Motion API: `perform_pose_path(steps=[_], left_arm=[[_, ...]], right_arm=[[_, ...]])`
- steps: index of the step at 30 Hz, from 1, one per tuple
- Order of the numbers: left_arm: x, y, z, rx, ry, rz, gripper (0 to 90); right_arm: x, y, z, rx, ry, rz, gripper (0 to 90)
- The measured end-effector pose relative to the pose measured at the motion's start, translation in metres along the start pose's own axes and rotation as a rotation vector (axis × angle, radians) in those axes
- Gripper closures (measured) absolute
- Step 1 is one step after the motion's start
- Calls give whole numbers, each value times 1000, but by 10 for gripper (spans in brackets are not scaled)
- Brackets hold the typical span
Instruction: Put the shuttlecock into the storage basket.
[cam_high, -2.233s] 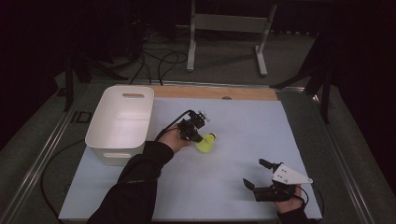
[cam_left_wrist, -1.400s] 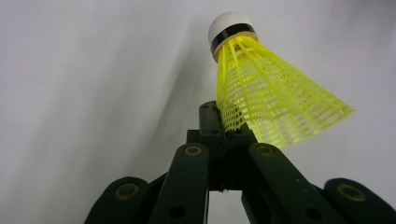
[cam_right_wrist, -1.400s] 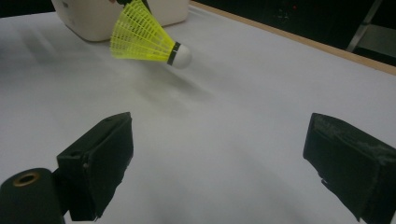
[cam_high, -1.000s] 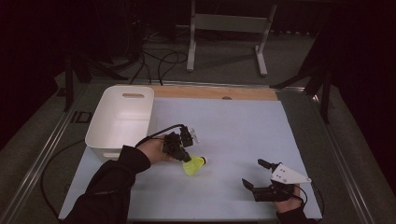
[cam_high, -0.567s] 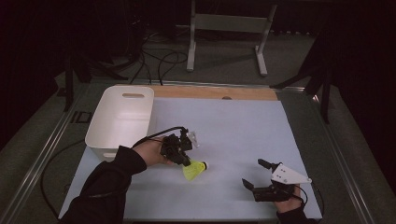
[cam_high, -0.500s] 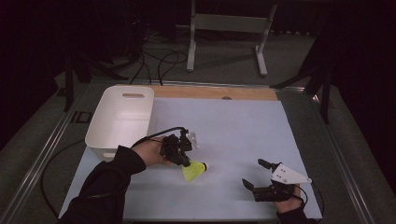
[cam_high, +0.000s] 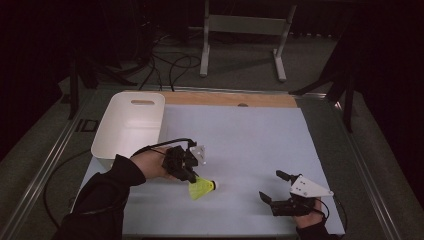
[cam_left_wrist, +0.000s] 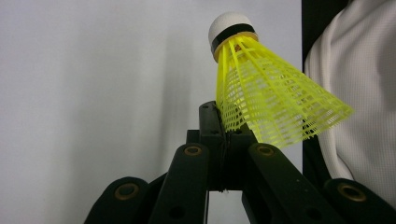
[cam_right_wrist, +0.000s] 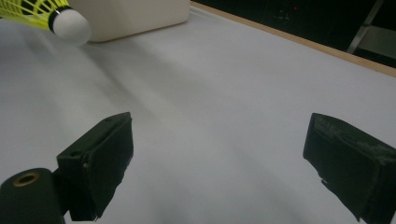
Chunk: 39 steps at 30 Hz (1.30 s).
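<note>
Your left tool (cam_high: 192, 176) is clamped on the yellow shuttlecock (cam_high: 202, 188), and the left gripper view shows why the hold works: the jaws pinch the edge of the mesh skirt (cam_left_wrist: 275, 105), not the white cork tip (cam_left_wrist: 229, 27). The skirt is thin and springy, so a tight pinch on its rim gives the pads something to bite, where the rounded cork would likely slip out. Held this way, the shuttlecock sticks out past the jaws with the cork leading, over the front left part of the bench (cam_high: 250, 135), just short of the white bin (cam_high: 131, 125). That bin sits open-topped by your left hand, probably so the shuttlecock can be dropped in with a short reach.

Your right tool (cam_high: 280, 192) rests near the front right corner, jaws spread wide with nothing between them, well apart from the shuttlecock and out of the left hand's path.
</note>
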<state>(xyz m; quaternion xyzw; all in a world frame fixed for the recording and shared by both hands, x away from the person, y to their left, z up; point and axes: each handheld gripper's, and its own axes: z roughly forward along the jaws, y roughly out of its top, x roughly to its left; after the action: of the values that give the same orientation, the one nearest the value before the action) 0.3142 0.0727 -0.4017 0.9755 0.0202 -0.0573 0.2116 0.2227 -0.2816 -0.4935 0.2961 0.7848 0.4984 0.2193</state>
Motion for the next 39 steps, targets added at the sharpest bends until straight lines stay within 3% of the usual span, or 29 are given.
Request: perform_pose_path(steps=[11,27,29,39], left_arm=[[-6,-4,-23,-26,14,38,896],[-11,-12,-58,-25,42,82,896],[-10,-14,-63,-29,49,66,895],[-6,-24,-84,-45,60,67,895]], right_arm=[[0,0,0,-1,0,-2,83],[0,0,1,-6,-3,3,83],[0,0,1,-6,-5,2,83],[0,1,0,-6,-7,5,83]])
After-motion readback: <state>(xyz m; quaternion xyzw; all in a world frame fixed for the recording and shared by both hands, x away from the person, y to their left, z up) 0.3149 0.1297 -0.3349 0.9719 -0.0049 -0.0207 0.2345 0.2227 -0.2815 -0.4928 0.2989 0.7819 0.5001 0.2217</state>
